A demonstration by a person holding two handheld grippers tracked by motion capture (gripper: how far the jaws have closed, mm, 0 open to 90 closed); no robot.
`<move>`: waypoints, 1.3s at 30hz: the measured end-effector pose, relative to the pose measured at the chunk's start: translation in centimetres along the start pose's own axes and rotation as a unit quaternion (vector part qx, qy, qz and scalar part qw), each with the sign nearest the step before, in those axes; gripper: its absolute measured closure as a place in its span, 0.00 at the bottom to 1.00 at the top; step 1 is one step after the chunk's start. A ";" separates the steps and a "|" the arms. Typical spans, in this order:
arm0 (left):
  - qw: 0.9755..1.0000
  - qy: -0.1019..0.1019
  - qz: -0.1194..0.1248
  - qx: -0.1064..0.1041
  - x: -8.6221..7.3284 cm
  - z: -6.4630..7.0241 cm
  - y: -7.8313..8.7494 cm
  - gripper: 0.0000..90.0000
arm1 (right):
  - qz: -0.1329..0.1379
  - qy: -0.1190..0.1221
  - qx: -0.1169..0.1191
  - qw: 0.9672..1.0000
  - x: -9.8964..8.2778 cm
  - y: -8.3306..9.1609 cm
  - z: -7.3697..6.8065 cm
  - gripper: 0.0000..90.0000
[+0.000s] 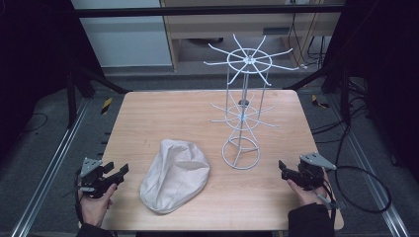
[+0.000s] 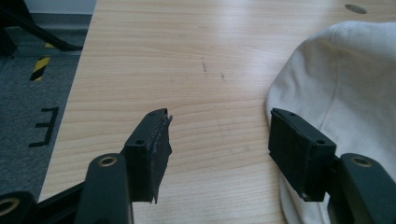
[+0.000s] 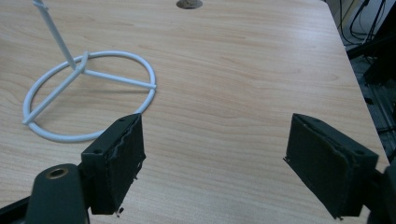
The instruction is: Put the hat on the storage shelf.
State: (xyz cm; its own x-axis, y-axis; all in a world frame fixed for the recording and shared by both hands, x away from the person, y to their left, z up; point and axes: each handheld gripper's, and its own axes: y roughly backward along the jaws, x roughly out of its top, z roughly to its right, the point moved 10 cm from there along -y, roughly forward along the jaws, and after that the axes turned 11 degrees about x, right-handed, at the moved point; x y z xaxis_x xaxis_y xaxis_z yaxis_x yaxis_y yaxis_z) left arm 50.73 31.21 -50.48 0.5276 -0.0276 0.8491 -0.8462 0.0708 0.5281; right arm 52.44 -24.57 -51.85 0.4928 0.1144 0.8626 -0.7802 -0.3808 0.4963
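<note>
Lying crown-up on the wooden table (image 1: 148,118), near the front edge and left of centre: 1 off-white flat cap (image 1: 174,175), soft fabric, untouched. Just right of it stands 1 white wire display rack (image 1: 243,116), upright, round ring base, two tiers of radiating hooks. Left gripper (image 1: 119,171): held in a hand at the table's front-left corner, jaws spread wide w/ nothing between; in the left gripper view the cap (image 2: 345,79) sits just beyond the right-hand jaw. Right gripper (image 1: 282,166): held at front-right, jaws likewise released and empty; rack base (image 3: 88,98) near, ahead-left in the right gripper view.
</note>
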 end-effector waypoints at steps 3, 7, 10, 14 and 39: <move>1.000 -0.001 0.007 -0.006 0.4 0.3 0.6 0.44 | -0.004 -0.001 -0.003 1.000 -0.1 0.0 -0.1 0.23; 1.000 -0.006 0.011 -0.016 1.0 1.0 1.1 0.43 | -0.006 -0.002 0.004 1.000 -0.1 0.0 -0.3 0.24; 1.000 -0.012 0.011 -0.019 1.4 1.4 1.4 0.41 | -0.008 0.001 0.003 1.000 -0.1 -0.1 -0.4 0.24; 0.999 -0.019 0.008 -0.027 1.9 2.1 1.7 0.40 | -0.009 0.003 0.004 1.000 0.0 -0.2 -0.7 0.24; 0.994 -0.084 0.022 -0.070 5.2 7.0 4.0 0.35 | -0.027 0.000 0.010 1.000 -0.2 0.0 -1.2 0.36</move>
State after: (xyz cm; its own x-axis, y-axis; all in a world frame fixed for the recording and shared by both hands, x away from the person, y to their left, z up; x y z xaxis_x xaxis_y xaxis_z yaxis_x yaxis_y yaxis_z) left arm 49.60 24.32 -43.82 0.4604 -0.1875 0.8677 -0.8431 0.2135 0.4935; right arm 51.83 -23.48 -51.93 0.5337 0.1354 0.8348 -0.7451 -0.3915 0.5399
